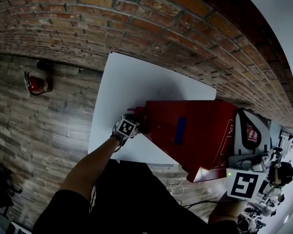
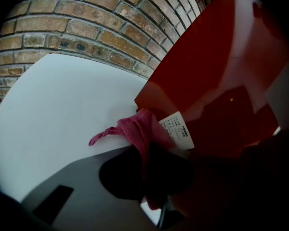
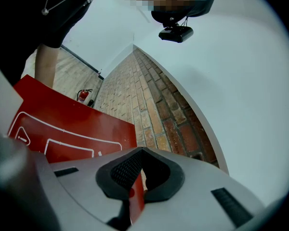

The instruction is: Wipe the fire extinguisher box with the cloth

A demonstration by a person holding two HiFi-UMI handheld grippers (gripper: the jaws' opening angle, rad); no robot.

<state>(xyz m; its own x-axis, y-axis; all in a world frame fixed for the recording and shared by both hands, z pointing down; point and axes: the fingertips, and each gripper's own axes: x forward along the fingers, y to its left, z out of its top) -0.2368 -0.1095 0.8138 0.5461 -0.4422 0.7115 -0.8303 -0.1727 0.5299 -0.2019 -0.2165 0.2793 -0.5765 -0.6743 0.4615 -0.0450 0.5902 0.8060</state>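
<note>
The red fire extinguisher box [image 1: 195, 126] lies flat on a white table [image 1: 136, 79]. My left gripper [image 1: 136, 118] is at the box's left end, shut on a pink cloth [image 2: 137, 129]. The bunched cloth, with a white label [image 2: 177, 130], presses against the box's near corner [image 2: 202, 76]. The left gripper [image 2: 149, 172] has dark pads, largely hidden by the cloth. At the box's right end my right gripper [image 1: 242, 118] is shut on a thin red panel edge of the box [image 3: 70, 124]. In the right gripper view that edge runs between the black pads of the right gripper [image 3: 137, 179].
A brick wall [image 1: 136, 23] runs behind the table. A small red fire extinguisher [image 1: 35, 83] stands on the wooden floor at the left. A blue strip [image 1: 179, 130] lies on the box's top. White cables [image 1: 178, 184] trail on the floor by the table's near edge.
</note>
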